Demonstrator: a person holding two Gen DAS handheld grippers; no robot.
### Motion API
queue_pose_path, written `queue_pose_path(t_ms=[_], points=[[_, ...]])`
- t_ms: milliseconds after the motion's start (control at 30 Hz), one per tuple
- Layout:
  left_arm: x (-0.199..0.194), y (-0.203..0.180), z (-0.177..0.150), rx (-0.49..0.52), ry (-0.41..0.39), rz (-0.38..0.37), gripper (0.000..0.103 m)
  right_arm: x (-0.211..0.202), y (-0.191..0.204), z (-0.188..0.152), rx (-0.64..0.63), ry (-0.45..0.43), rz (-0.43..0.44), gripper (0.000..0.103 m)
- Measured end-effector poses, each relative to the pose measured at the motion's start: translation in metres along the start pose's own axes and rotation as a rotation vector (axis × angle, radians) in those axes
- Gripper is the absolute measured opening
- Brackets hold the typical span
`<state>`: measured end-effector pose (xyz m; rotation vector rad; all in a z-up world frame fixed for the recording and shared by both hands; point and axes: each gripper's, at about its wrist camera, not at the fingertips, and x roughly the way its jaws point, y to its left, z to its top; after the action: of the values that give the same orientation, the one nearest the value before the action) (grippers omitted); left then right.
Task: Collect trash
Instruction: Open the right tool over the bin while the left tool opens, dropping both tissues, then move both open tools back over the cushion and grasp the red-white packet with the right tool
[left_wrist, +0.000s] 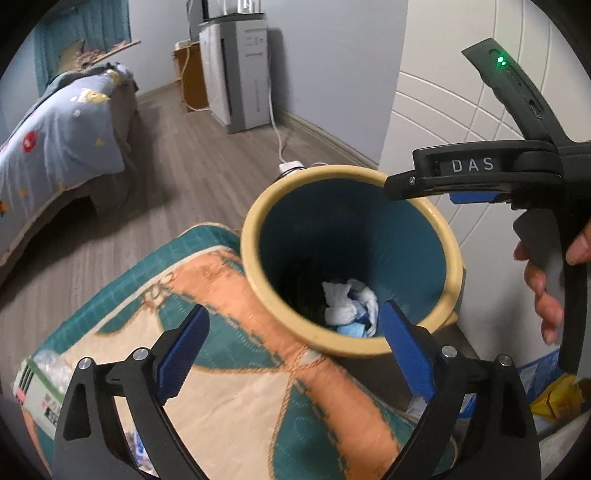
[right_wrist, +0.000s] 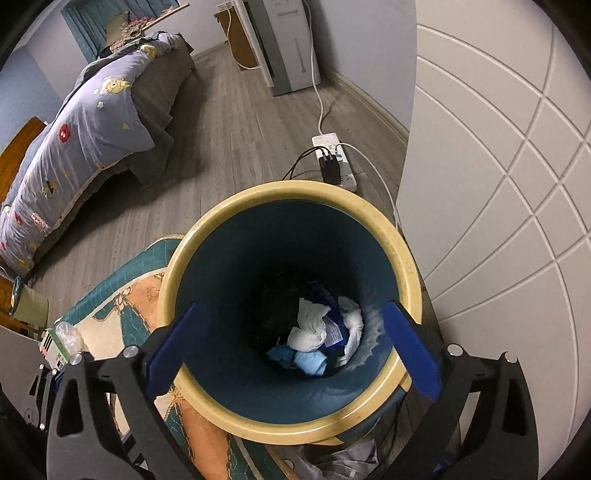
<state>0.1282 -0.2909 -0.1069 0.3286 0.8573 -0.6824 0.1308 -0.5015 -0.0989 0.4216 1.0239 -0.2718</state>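
A bedroom floor is carrying a quilt and a bin holding crumpled trash, maybe tissues. The right gripper is hovering spread over it; the left gripper is spreading empty too.

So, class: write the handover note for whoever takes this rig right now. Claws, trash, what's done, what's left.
Left claw: open, empty, beside the bin, over the rug.
Right claw: open, empty, above the bin mouth.
Trash: tissues and blue scraps lie at the bin bottom.
Done: that lot is binned.
Left: probably the plastic bottle at the rug's edge; check for more.
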Motion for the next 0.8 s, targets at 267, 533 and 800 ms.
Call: queue_pose_path(t_ms=[267,533,800], points=[[-0.035,0.017,-0.016,-0.002,-0.023,0.064,0.095,-0.006,0.025,-0.004,-0.076,0.001,0.014,0.097],[-0.094,0.062,-0.035,-0.055,-0.054,0.146,0.095,-0.018,0.055,-0.01,-0.143,-0.002,0.03,0.097],[-0.164,0.117,-0.068,-0.173,-0.083,0.267,0.096,-0.044,0.1,-0.026,-0.25,-0.021,0.051,0.097]])
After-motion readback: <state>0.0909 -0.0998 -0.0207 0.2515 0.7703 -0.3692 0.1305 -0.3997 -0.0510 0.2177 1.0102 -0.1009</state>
